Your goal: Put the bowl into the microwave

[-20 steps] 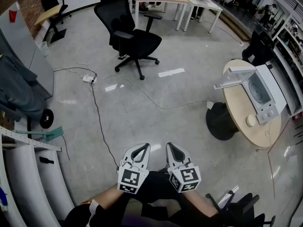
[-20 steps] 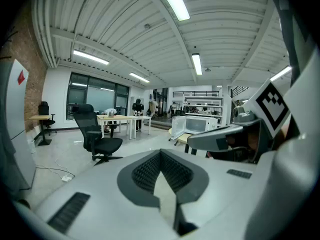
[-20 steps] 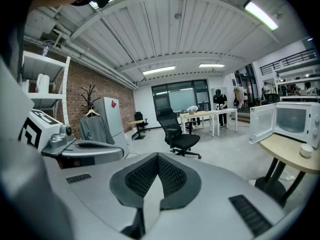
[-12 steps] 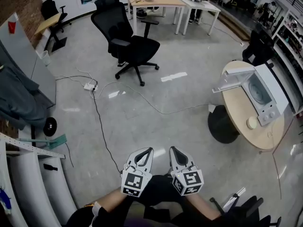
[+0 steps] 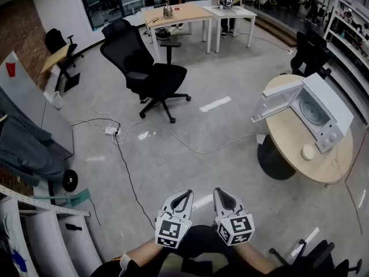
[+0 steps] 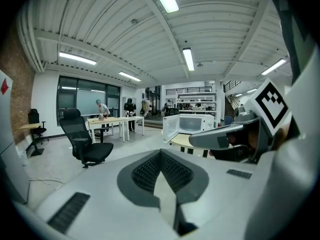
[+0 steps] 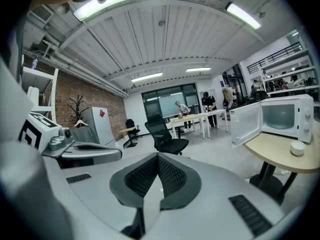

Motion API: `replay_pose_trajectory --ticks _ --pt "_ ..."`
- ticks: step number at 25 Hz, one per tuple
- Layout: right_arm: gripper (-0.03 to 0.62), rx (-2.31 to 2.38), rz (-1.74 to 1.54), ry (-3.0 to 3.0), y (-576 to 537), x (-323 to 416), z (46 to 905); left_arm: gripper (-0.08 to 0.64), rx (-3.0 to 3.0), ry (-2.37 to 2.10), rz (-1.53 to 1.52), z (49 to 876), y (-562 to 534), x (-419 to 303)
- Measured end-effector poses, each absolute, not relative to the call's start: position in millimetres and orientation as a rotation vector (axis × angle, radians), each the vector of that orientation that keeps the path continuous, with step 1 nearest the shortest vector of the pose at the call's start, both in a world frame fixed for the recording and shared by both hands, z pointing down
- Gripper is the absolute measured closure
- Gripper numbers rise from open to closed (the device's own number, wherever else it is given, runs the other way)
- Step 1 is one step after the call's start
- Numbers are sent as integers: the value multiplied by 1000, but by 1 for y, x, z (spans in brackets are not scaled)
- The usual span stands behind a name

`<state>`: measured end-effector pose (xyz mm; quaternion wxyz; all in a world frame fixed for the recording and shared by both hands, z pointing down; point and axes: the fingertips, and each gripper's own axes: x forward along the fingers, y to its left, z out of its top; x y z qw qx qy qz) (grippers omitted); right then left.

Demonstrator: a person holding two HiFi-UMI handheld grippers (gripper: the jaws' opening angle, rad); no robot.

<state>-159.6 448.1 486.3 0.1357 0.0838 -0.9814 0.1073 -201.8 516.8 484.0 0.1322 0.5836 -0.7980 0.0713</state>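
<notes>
A small white bowl (image 5: 308, 152) sits on the round wooden table (image 5: 288, 140) at the right, next to a white microwave (image 5: 323, 111) whose door (image 5: 270, 103) stands wide open. The right gripper view shows the same bowl (image 7: 298, 147) in front of the microwave (image 7: 287, 116). My left gripper (image 5: 184, 195) and right gripper (image 5: 220, 193) are side by side at the bottom of the head view, well away from the table. Both are shut with nothing between their jaws. The left gripper view has the microwave (image 6: 194, 124) far off.
A black office chair (image 5: 144, 71) stands mid-floor, with a cable (image 5: 124, 160) trailing from a power strip (image 5: 110, 130). Desks (image 5: 184, 13) and people are at the back. A grey coat (image 5: 26, 149) and shelving line the left. Open floor lies between me and the table.
The head view has tilted up and takes in more of the room. Both grippers stay shut and side by side, low in the frame.
</notes>
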Motion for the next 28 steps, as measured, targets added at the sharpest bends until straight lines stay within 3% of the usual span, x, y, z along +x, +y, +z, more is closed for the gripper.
replay_pose_trajectory --ticks 28 --pt "577 390 394 -2882 262 -50 484 514 1806 -2250 290 474 327 -100"
